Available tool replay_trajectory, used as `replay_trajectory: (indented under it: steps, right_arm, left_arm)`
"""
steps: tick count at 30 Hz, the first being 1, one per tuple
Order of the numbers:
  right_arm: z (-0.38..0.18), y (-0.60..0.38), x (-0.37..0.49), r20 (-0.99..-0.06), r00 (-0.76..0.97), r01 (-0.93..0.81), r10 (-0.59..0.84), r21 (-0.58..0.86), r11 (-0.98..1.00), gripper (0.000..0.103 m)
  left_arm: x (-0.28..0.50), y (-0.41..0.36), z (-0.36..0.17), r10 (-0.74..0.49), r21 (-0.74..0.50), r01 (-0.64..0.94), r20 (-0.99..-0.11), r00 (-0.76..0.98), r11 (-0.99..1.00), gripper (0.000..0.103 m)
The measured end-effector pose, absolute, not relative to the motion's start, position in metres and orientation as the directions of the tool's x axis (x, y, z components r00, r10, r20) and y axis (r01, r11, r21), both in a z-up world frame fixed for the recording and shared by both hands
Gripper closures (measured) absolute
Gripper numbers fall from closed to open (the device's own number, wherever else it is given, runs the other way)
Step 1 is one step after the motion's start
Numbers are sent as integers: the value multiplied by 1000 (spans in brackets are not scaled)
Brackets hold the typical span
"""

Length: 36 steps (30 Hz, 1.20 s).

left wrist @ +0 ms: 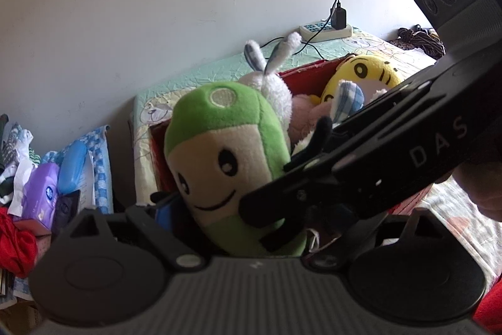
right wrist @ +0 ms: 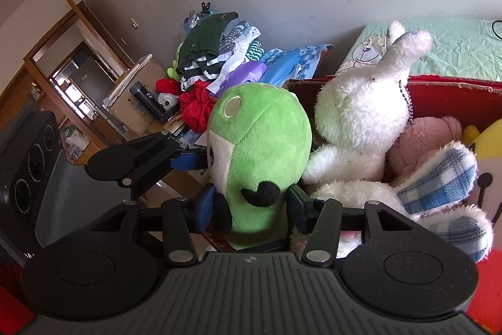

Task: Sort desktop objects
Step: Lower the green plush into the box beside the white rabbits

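A green and cream plush toy (left wrist: 219,153) (right wrist: 260,146) stands upright at the near left corner of a red box (left wrist: 307,71) (right wrist: 455,90). My right gripper (right wrist: 251,209) is shut on its lower body, with both blue pads pressed in. My left gripper (left wrist: 238,209) is spread wide around the toy's face. Its left pad (left wrist: 163,212) sits just off the toy, and its right finger is hidden behind the right gripper's body (left wrist: 392,153). Inside the box lie a white rabbit plush (right wrist: 360,121), a pink plush (right wrist: 423,140) and a yellow plush (left wrist: 367,77).
The box sits on a table with a pale green cloth (left wrist: 219,68) (right wrist: 455,46), against a white wall. A power strip with a charger (left wrist: 329,27) lies at the back. To the left, a lower surface holds piled clothes (right wrist: 213,52), a purple tissue pack (left wrist: 40,193) and a blue case (left wrist: 72,165).
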State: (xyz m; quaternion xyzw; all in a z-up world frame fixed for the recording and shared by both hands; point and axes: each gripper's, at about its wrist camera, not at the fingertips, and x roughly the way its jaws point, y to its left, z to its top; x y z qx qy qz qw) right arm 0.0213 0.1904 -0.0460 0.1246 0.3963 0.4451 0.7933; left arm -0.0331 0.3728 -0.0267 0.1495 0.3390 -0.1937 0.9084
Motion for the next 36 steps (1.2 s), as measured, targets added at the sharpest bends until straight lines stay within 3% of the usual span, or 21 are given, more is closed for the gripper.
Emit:
replay_trajectory:
  steps: [11, 15, 22, 36]
  right_arm:
    - [-29, 155, 16, -420, 351, -538, 837, 642, 547, 49]
    - [-29, 162, 21, -408, 372, -523, 834, 650, 552, 66]
    - [-42, 175, 27, -463, 350, -485, 814, 654, 581, 76]
    - [-46, 164, 23, -443, 410, -456, 797, 658, 600, 72]
  left_arm:
    - [-31, 368, -32, -246, 143, 456, -683, 688, 879, 10]
    - [-30, 365, -32, -244, 149, 458, -682, 689, 876, 10]
    - [-30, 375, -27, -222, 135, 413, -674, 704, 901, 10]
    - [-32, 372, -21, -215, 106, 373, -660, 720, 922, 9]
